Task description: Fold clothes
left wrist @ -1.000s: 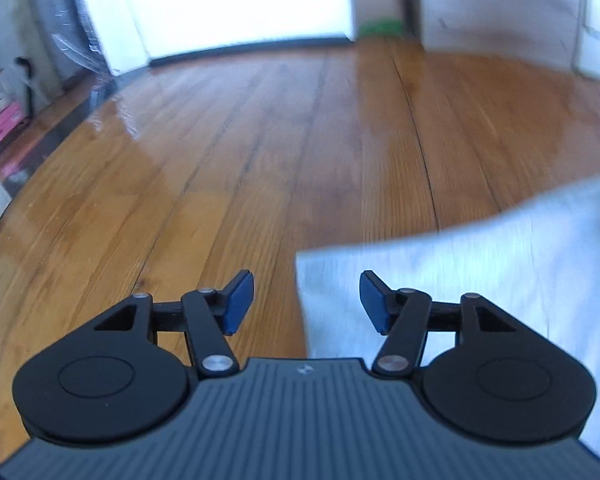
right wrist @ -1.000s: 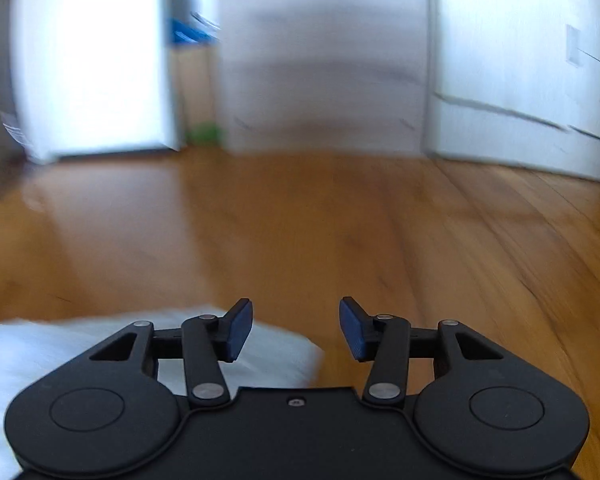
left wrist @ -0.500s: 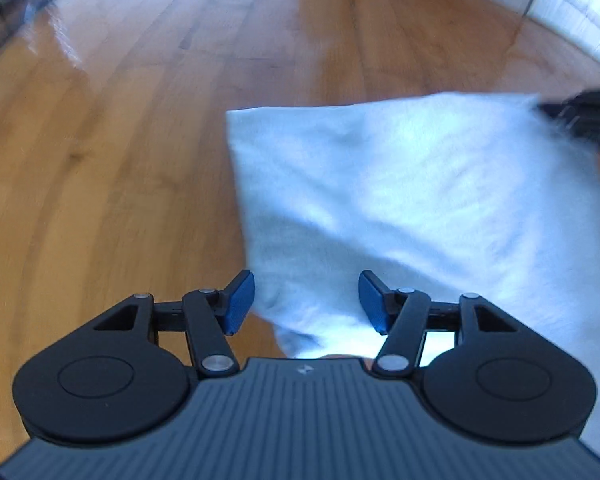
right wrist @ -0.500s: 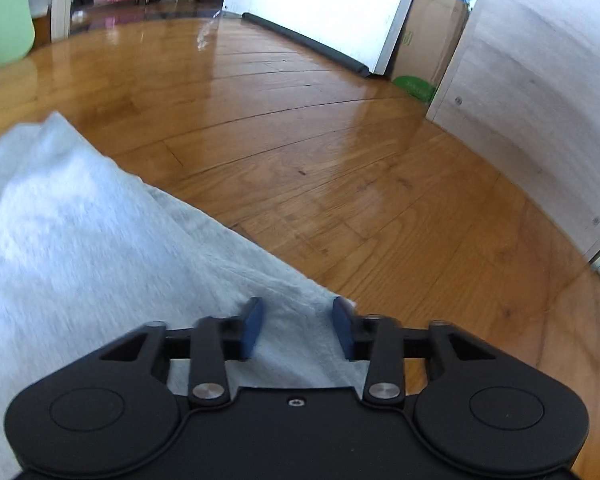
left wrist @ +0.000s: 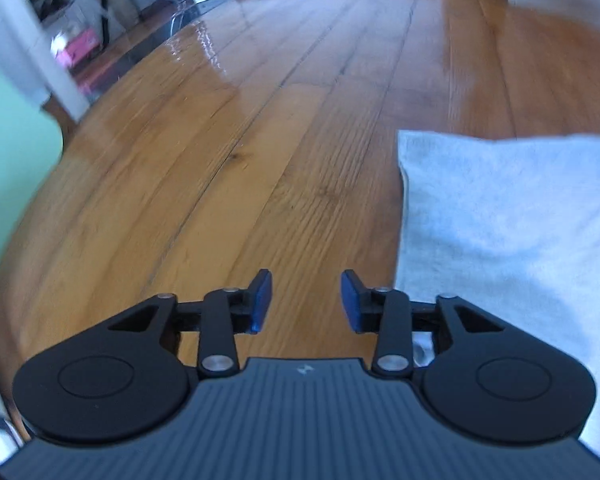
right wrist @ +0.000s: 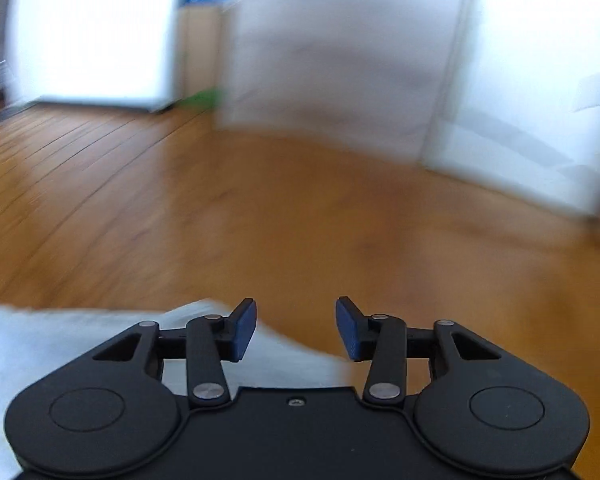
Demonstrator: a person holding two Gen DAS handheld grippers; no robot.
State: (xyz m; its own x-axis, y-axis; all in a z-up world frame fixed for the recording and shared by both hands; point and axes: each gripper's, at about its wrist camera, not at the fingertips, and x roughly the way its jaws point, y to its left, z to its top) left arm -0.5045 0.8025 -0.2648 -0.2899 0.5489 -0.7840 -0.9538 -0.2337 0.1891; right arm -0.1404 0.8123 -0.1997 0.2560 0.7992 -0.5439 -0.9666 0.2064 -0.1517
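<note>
A pale grey folded garment (left wrist: 512, 216) lies flat on the wooden floor, filling the right side of the left wrist view. My left gripper (left wrist: 306, 302) hovers over bare boards just left of the garment's edge; its jaws are closing with nothing between them. In the right wrist view the same garment (right wrist: 60, 336) lies at the lower left, its corner reaching under the left finger. My right gripper (right wrist: 296, 328) is above that corner; its jaws are opening and the pads do not touch the cloth. This view is blurred by motion.
Wooden floorboards (left wrist: 228, 152) stretch ahead. A pale green object (left wrist: 12, 160) stands at the far left, with clutter and a pink item (left wrist: 80, 48) behind it. White walls and doors (right wrist: 520, 80) and a cardboard box (right wrist: 200, 48) line the far side.
The left gripper slid off the garment to its left edge and its jaws narrowed. The right gripper pinched the garment's corner half a second ago, then let go and tilted up towards the wall.
</note>
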